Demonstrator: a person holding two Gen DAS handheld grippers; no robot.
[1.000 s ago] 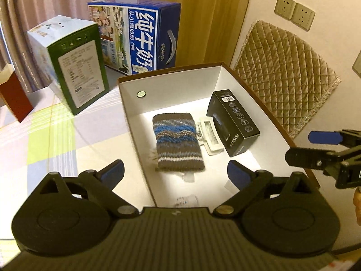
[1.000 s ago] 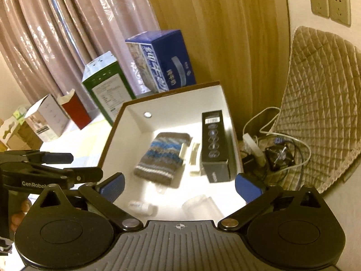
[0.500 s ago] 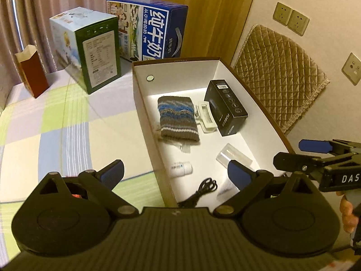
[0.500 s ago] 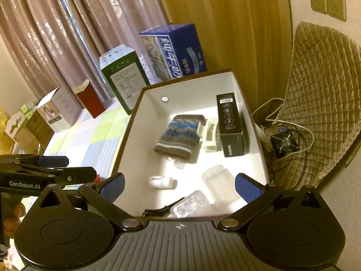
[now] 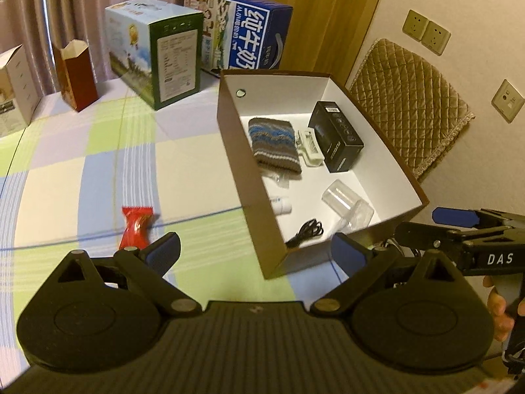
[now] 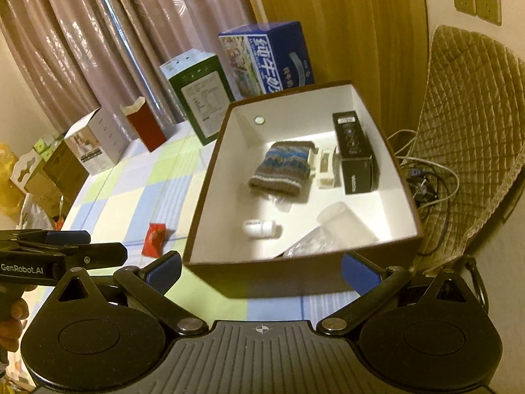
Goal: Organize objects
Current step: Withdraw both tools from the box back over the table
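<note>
Left wrist view: left gripper [image 5: 254, 254] and right gripper [image 6: 261, 271] both spread wide, empty. Red packet [image 5: 136, 226] lower left, outside box [image 5: 249, 177]. Risk: slippery wrapper sliding or crushed on pinch; box wall knocked on transfer.

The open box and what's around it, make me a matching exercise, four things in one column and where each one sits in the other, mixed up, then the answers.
Things:
1. knitted pouch
2. red snack packet
3. black carton
4. coiled black cable

Places:
A. on the checked cloth, outside the open box
B. inside, along the wall-side edge
C. inside, at the near end
D. inside, beside the white clip, on the cloth side

Pairs: 1-D, 2-A, 3-B, 4-C
</note>
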